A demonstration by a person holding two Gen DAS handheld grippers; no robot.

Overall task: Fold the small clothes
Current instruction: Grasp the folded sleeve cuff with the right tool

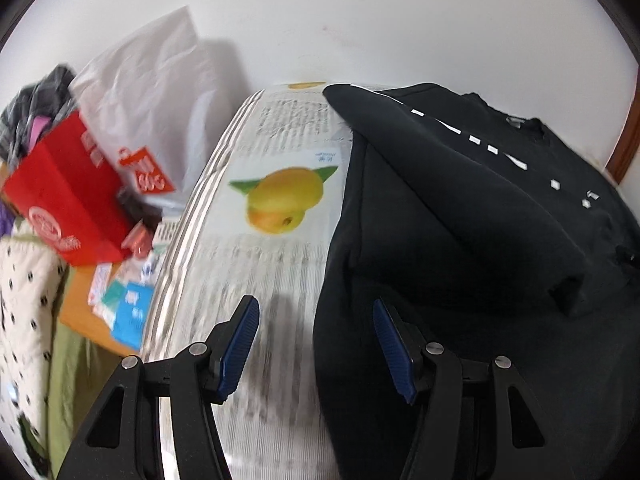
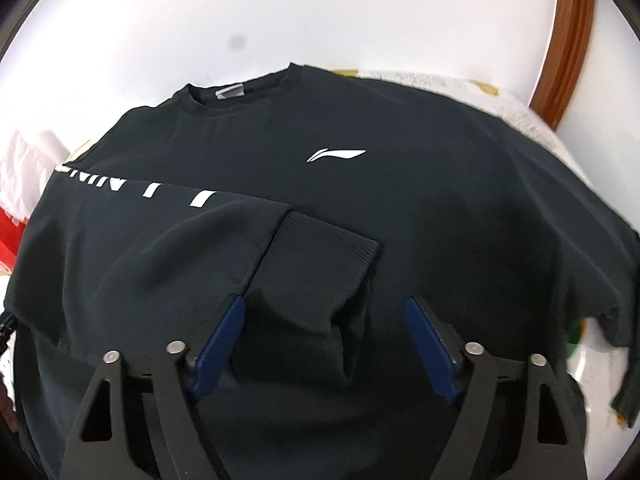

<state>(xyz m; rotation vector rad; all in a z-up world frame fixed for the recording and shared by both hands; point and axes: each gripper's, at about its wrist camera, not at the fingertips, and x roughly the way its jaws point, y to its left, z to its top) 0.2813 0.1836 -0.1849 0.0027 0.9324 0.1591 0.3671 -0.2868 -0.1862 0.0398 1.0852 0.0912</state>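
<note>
A black sweatshirt [image 2: 420,216] with a white chest logo lies face up on a table covered with printed paper [image 1: 276,264]. Its left sleeve [image 2: 168,236] with white lettering is folded across the chest, the ribbed cuff [image 2: 320,256] near the middle. The sleeve also shows in the left wrist view [image 1: 460,184]. My right gripper [image 2: 326,320] is open just above the cuff, holding nothing. My left gripper [image 1: 316,320] is open over the sweatshirt's left edge [image 1: 336,280], one finger over paper, one over cloth.
Left of the table are a red box [image 1: 68,200], a white plastic bag [image 1: 152,92], small packets [image 1: 128,304] and a spotted white cloth [image 1: 24,292]. A white wall stands behind. A wooden frame [image 2: 568,40] is at the far right.
</note>
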